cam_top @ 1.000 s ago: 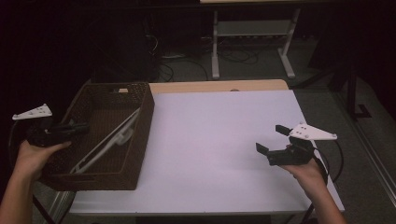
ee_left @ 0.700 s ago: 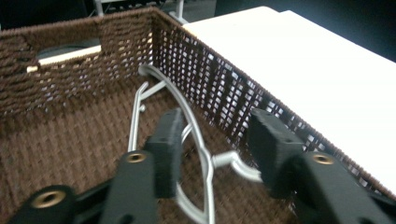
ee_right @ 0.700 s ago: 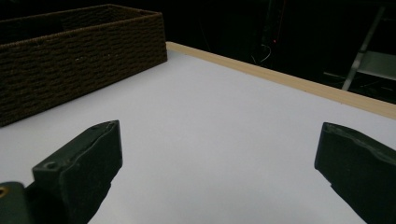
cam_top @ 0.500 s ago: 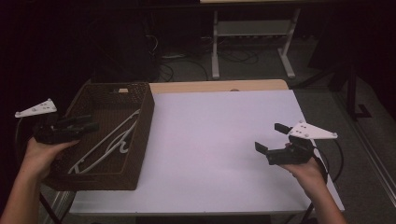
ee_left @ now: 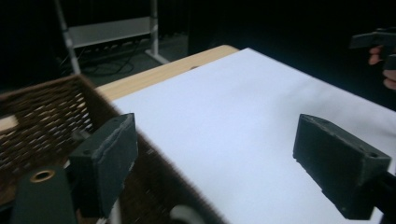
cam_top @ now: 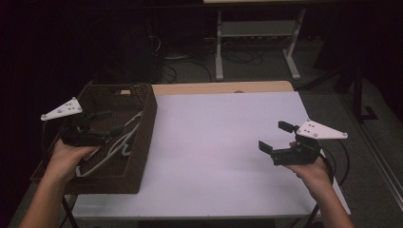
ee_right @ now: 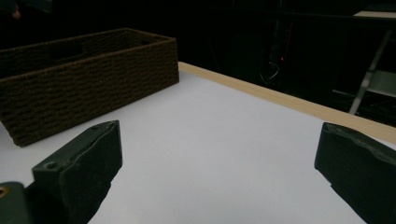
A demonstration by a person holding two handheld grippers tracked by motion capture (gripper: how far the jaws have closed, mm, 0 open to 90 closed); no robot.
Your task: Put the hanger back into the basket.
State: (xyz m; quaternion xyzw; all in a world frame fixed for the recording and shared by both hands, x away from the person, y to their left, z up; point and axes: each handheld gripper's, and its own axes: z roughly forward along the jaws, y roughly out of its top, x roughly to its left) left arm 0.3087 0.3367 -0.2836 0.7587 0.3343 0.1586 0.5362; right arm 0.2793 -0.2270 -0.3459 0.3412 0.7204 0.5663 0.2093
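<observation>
- Left tool (cam_top: pixel 110 122) hovering over dark brown woven basket (cam_top: pixel 142 142) at the desk's left end, jaws spread wide, nothing between them; same seen in left gripper view (ee_left: pixel 224 168).
- White plastic clothes hangers (cam_top: pixel 124 137) lying tangled inside basket, leaning toward its right wall; likely the thing to fetch.
- Right tool (cam_top: pixel 275 137) held above white-covered desk (cam_top: pixel 214 142) near right edge, well apart from basket, jaws released and empty; right gripper view (ee_right: pixel 219 177) looking across bare desk toward basket (ee_right: pixel 88 79).
- Step in hand, judged: lowering left tool into basket to take one hanger.
- Best done by tilting the tool down and aiming at a single bar or hook, not the tangle.
- Keep jaws clear of basket wall and rim; woven side close under the left jaw in left gripper view.
- Close only once one strand sits between the pads; exact overlap of hangers hard to tell in the dim light.
- Lift straight and slow, in case a second hanger snags and drags along.
- Right tool best kept ready over open desk to steady the basket or receive the hanger.
</observation>
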